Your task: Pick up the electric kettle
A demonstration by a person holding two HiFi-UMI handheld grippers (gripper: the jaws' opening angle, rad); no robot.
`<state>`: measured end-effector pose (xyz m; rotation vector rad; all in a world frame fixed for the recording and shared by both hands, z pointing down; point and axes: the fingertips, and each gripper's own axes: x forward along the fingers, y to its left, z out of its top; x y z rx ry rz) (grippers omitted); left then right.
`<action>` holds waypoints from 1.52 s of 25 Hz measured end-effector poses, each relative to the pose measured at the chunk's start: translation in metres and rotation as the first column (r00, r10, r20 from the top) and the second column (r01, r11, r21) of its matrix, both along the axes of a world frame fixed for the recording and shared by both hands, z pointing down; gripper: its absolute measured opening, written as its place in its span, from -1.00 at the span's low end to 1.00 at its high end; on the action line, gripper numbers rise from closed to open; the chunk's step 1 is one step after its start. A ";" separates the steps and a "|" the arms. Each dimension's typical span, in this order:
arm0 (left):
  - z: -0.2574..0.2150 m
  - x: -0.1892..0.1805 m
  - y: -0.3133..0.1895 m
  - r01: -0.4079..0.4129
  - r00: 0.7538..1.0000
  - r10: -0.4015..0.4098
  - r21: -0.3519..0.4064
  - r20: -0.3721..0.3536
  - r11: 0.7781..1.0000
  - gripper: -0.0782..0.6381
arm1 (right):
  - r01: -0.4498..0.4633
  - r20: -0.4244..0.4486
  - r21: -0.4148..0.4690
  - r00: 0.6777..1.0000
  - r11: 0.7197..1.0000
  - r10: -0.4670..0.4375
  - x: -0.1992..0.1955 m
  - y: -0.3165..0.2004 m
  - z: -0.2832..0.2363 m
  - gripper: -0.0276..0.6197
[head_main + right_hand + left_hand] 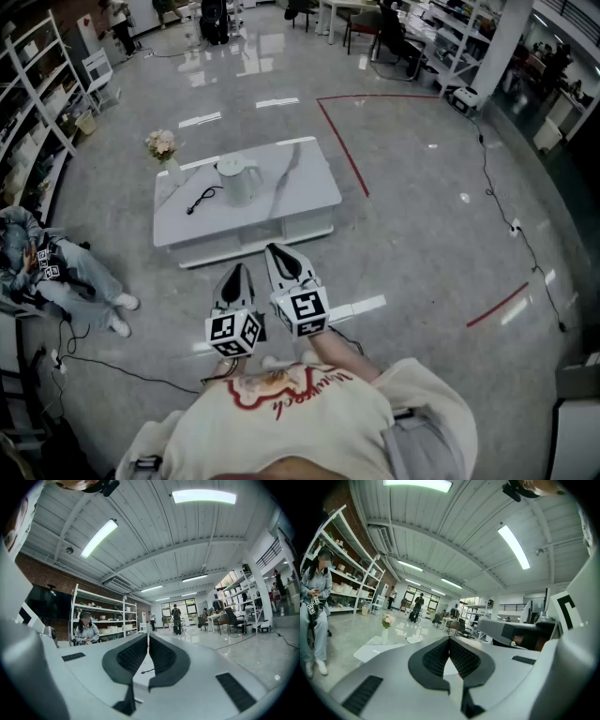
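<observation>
The white electric kettle [239,178] stands upright on a low white table [300,202] ahead of me, beside a black cord [202,199]. Both grippers hover level over the floor, short of the table's near edge and well apart from the kettle. My left gripper [236,268] is shut with nothing between its jaws, its dark pads [440,656] meeting at the tip. My right gripper [274,248] is also shut and empty, with its pads [161,657] pressed together. In the right gripper view, only the cord's plug [147,671] and some table top show through the gap; the kettle is hidden.
A small vase of flowers [161,145] stands at the table's far left corner. A person [56,272] sits on the floor to the left, by white shelving [37,103]. Red tape lines [342,145] and loose cables [506,216] cross the glossy floor.
</observation>
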<state>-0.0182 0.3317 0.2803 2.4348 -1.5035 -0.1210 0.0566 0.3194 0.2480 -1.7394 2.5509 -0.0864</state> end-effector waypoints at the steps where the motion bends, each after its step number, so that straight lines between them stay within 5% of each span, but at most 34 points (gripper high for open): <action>1: -0.002 -0.001 -0.002 0.001 1.000 -0.001 0.002 -0.001 1.000 -0.79 | 0.002 -0.002 0.002 1.000 1.000 -0.002 -0.001 -0.002 -0.002 -0.84; 21: -0.004 -0.011 -0.004 0.001 1.000 -0.001 0.002 -0.012 1.000 -0.79 | -0.031 0.049 0.013 0.998 0.999 0.030 0.001 -0.003 -0.006 -0.84; 38: -0.004 -0.056 -0.012 -0.042 0.999 0.043 0.016 -0.018 0.999 -0.79 | -0.082 0.045 0.034 0.996 0.996 0.080 -0.042 -0.005 -0.009 -0.84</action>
